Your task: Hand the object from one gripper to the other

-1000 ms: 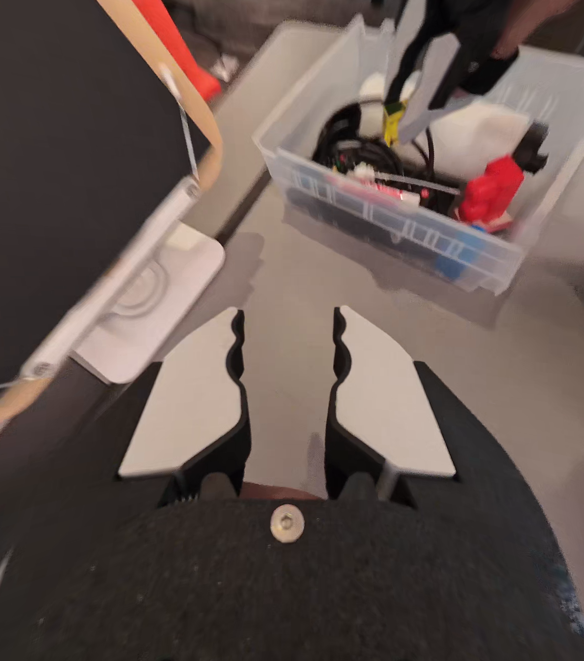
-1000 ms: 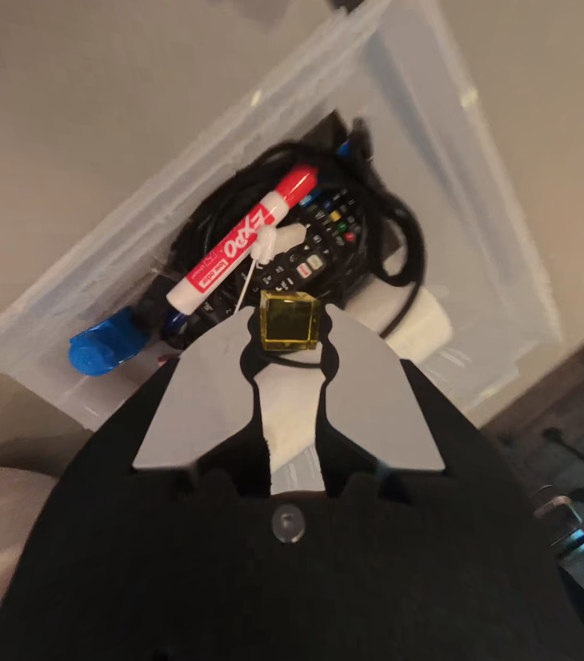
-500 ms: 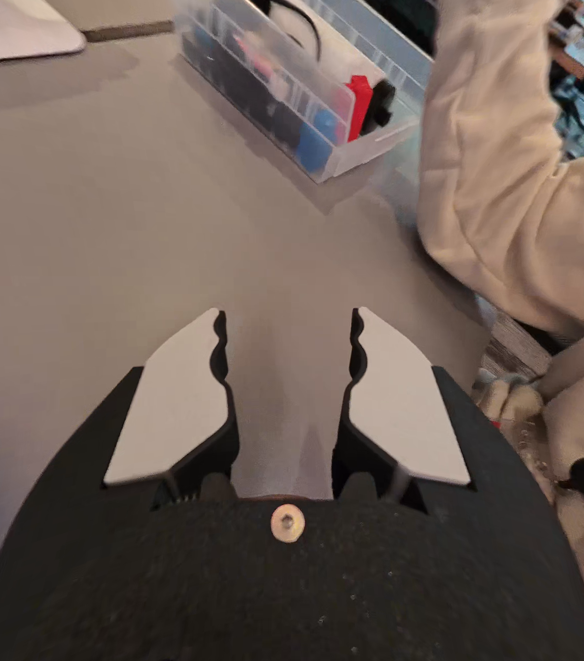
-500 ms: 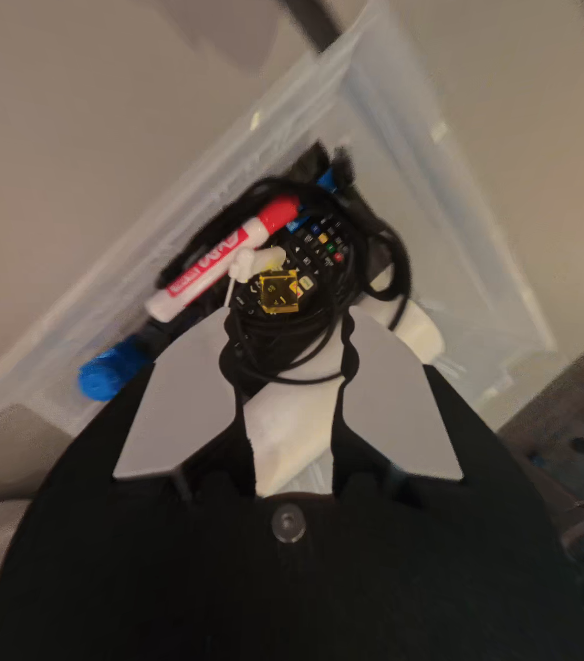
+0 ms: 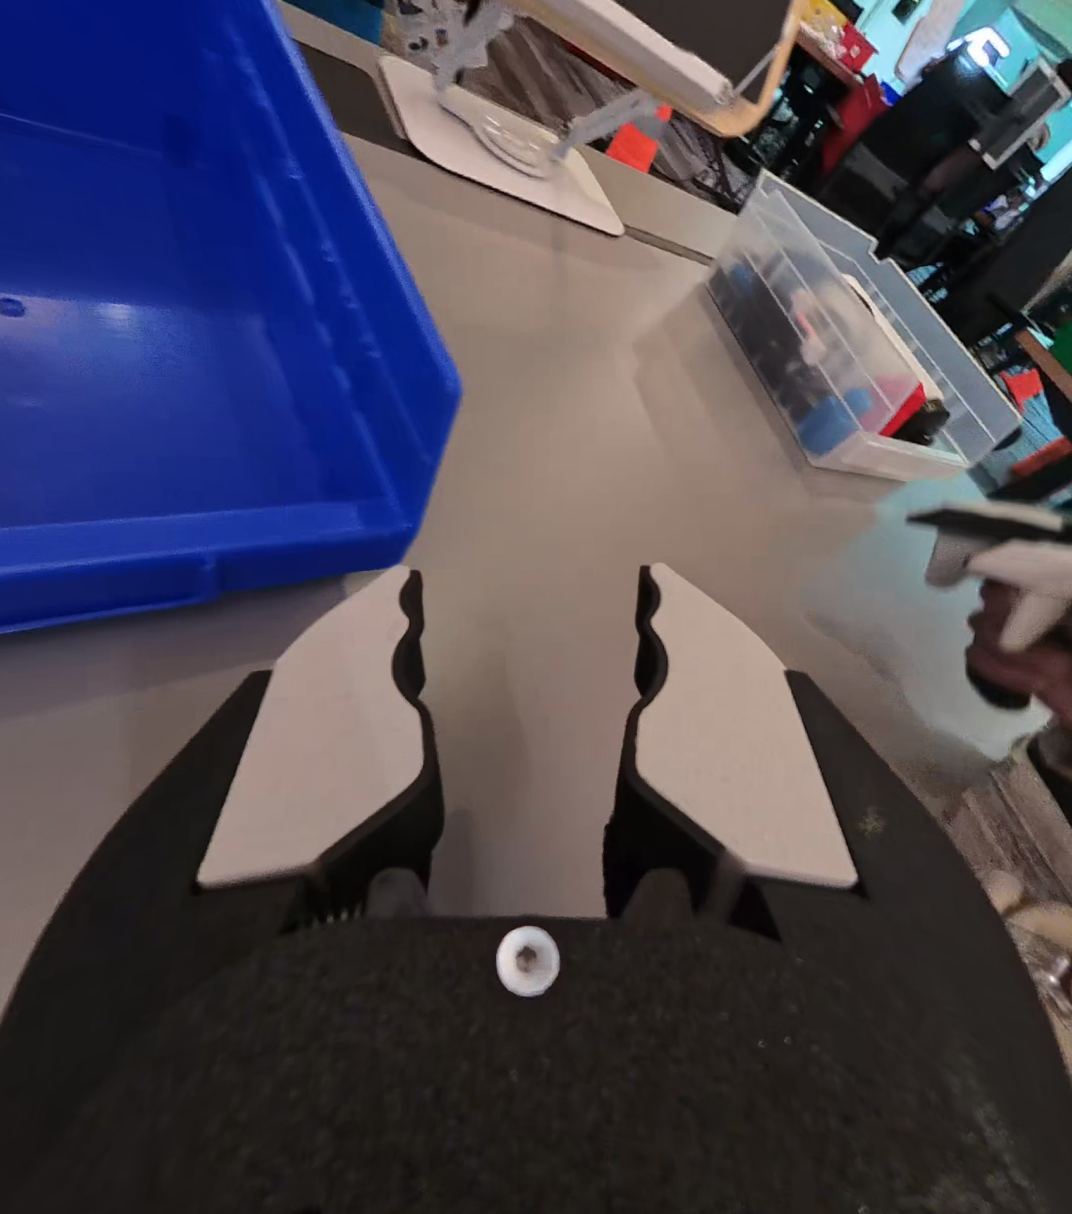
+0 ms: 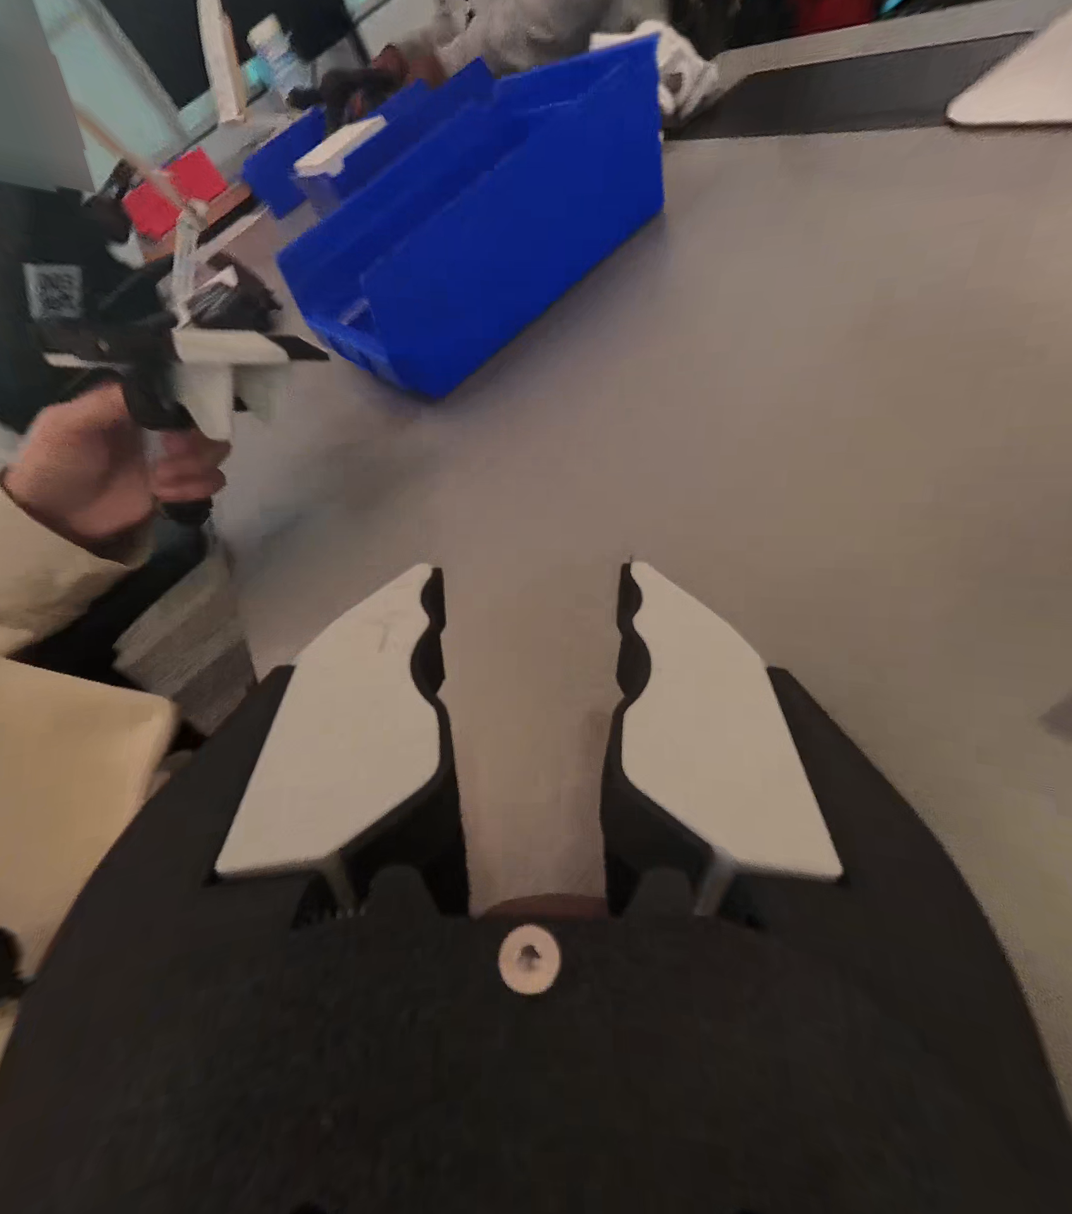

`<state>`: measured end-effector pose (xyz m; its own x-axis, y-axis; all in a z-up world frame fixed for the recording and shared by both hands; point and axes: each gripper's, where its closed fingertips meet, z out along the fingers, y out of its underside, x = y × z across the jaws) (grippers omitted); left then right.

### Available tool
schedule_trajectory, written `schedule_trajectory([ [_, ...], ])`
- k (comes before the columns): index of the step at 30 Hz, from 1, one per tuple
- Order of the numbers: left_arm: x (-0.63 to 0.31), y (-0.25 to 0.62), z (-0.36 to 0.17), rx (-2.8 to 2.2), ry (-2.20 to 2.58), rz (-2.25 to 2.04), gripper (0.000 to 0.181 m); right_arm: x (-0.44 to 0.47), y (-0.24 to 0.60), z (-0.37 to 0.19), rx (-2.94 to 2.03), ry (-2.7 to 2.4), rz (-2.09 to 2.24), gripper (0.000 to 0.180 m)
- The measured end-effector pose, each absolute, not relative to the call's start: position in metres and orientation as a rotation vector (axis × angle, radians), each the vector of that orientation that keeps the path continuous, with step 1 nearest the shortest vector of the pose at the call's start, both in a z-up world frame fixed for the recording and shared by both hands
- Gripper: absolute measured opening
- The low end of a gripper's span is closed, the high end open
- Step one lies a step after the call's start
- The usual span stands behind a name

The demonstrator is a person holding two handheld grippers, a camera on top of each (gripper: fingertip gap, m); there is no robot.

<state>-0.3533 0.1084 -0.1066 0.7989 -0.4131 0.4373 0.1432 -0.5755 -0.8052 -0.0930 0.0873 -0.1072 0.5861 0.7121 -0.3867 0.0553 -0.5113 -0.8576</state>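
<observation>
We are holding the left gripper (image 5: 527, 578) and the right gripper (image 6: 530, 571) wide and empty over the bare grey counter (image 5: 553, 394) — no object is showing between either pair of fingers, and we cannot tell where it is. We risk closing on nothing, or clipping the blue bin (image 5: 126, 295) — it is sitting just beside the left gripper.
</observation>
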Motion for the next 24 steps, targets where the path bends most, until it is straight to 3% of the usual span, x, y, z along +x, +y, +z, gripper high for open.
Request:
schedule_trajectory([
  [4,-0.38,0.123,-0.103,-2.06,0.119,-0.665,0.067,-0.099,0.064,-0.127,-1.976,-0.396,0.998,0.045],
  [7,-0.393,0.143,-0.093,-2.11,0.128,-0.563,0.066,-0.09,0.068,-0.125,-1.925,-0.285,1.018,0.056],
  [13,-0.435,0.245,-0.084,-2.258,0.161,-0.192,0.069,-0.069,0.076,-0.095,-1.755,-0.337,0.934,0.043],
  [17,-0.463,0.326,-0.121,-2.437,0.075,-0.102,0.081,-0.071,0.071,-0.091,-1.729,-0.43,0.879,0.04],
  [24,-0.495,0.386,-0.185,-2.643,-0.093,0.046,0.079,-0.081,0.061,-0.101,-1.743,-0.554,0.831,0.039],
])
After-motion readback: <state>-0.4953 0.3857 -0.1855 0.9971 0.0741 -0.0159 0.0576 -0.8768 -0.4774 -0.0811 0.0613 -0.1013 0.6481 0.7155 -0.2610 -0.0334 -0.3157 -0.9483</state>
